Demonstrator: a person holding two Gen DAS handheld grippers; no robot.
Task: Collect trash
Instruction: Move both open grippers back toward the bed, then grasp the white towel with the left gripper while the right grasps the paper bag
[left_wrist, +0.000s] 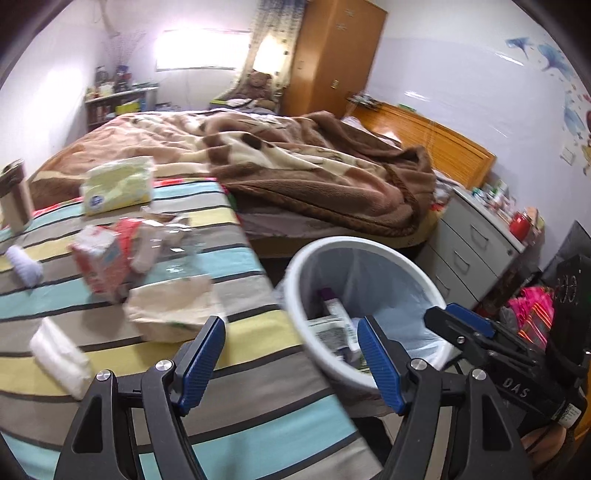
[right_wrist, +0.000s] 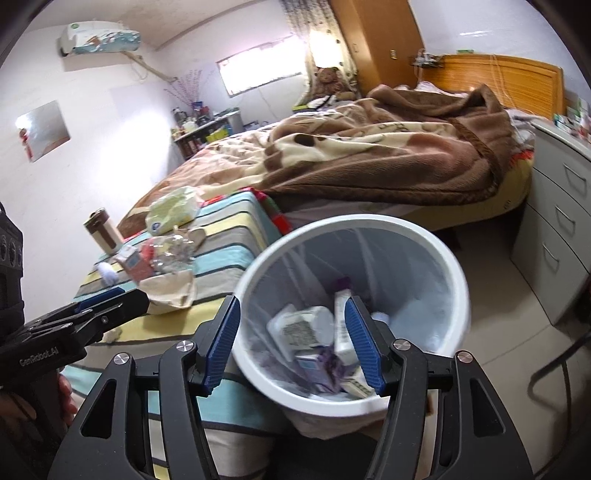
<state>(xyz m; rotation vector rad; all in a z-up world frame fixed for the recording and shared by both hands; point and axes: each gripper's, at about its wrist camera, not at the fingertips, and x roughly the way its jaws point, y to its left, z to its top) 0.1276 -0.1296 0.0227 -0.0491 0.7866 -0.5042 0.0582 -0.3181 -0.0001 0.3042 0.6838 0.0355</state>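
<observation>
Brown blanket (left_wrist: 317, 162) on bed, grey drawers (left_wrist: 476, 251) beside

Smooth plastic bin (right_wrist: 454, 280), fuzzy cloth blanket (right_wrist: 388, 162)

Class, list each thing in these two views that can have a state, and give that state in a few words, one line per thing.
Left gripper: open, empty, over the striped table edge.
Right gripper: open, empty, above the bin.
Bin: upright, lined, partly filled with boxes.
Red carton: on the table, not yet binned.
Paper bag: crumpled, lying on the table.
Tissue pack: lying flat.
Wardrobe: doors shut.
Drawers: all shut.
</observation>
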